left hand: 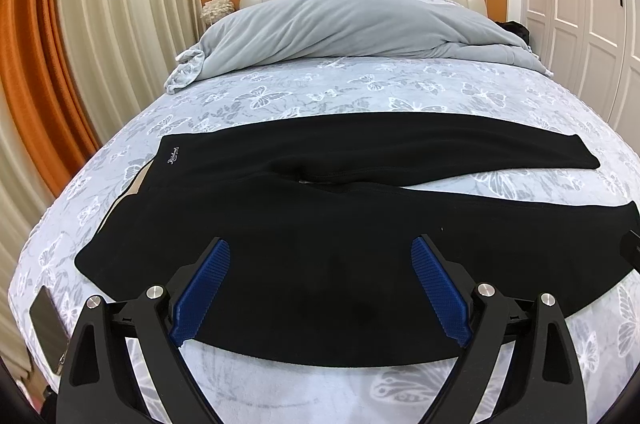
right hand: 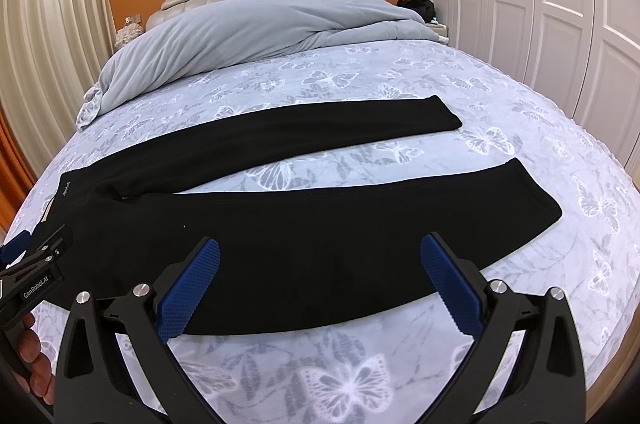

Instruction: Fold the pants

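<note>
Two grippers hover over the near edge of a pair of black pants [left hand: 320, 224] spread flat on a butterfly-print bed cover [left hand: 304, 92], and neither holds anything. The left gripper [left hand: 320, 288] has its blue-padded fingers [left hand: 204, 296] spread wide, with cloth showing in the gap between them; the right gripper [right hand: 320, 284] is parted just as widely over the same near leg. The pants lie crosswise to both sets of fingers: the long axis runs left to right, waistband to the left of the left gripper's fingers, the two cuffs off to the right. The legs fork apart, the far leg [right hand: 320, 128] lying ahead of the fingers and well apart from the near leg [right hand: 360, 224] at the cuff end, with bare cover between them. Judging from this, the first fold would bring one leg over the other, so the near hem just below the fingertips is the edge to take. The left gripper is nearer the waist, the right nearer the cuffs. Whether the fingertips touch the cloth cannot be told. No container is in view; a rumpled grey duvet [left hand: 352, 24] lies far ahead, near the headboard, and a phone [left hand: 46, 324] rests to the left of the left fingers.
</note>
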`<state>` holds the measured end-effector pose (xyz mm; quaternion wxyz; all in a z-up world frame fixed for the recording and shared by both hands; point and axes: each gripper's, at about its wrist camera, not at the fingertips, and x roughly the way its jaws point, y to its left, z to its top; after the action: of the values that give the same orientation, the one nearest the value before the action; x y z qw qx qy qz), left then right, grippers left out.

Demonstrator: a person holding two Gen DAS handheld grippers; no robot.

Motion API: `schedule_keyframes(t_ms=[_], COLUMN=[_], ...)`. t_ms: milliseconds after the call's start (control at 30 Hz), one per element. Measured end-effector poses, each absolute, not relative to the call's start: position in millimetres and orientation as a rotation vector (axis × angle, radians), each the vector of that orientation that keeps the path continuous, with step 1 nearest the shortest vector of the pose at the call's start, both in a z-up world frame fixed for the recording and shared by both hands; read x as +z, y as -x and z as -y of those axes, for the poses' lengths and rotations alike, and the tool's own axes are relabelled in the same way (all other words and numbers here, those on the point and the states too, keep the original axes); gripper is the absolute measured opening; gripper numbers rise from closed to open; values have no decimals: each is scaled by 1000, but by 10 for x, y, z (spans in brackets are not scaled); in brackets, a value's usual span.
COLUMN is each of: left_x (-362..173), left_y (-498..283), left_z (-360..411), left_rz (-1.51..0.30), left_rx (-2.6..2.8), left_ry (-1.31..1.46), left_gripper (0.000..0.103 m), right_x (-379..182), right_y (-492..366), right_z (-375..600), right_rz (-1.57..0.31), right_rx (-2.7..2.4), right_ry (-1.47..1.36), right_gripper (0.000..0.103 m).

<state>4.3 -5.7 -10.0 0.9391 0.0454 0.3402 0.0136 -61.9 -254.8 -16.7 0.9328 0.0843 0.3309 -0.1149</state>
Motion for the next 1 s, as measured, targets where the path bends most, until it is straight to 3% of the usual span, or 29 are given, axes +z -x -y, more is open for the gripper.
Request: schedule_keyframes(t_ms=[267, 533, 733, 1000], left_x=[-115, 12, 183, -326], left_y=[-63, -361, -1269, -2820], left_z=[65, -176, -1011, -2347], left_rz=[-699, -747, -754, -905], left_rx=[34, -36, -23, 237], left_ry=[-100, -57, 46, 172], left_gripper=[90, 91, 92, 91], right_x=[-52, 48, 53, -480], right_y=[685, 360, -445, -1843], right_z=[2571, 2889, 3828, 4949], right_rz=[-602, -666, -741, -836], right_rx=[-201, -149, -119, -195], right_ry=[-185, -173, -176, -221], right_gripper=[98, 98, 98, 98])
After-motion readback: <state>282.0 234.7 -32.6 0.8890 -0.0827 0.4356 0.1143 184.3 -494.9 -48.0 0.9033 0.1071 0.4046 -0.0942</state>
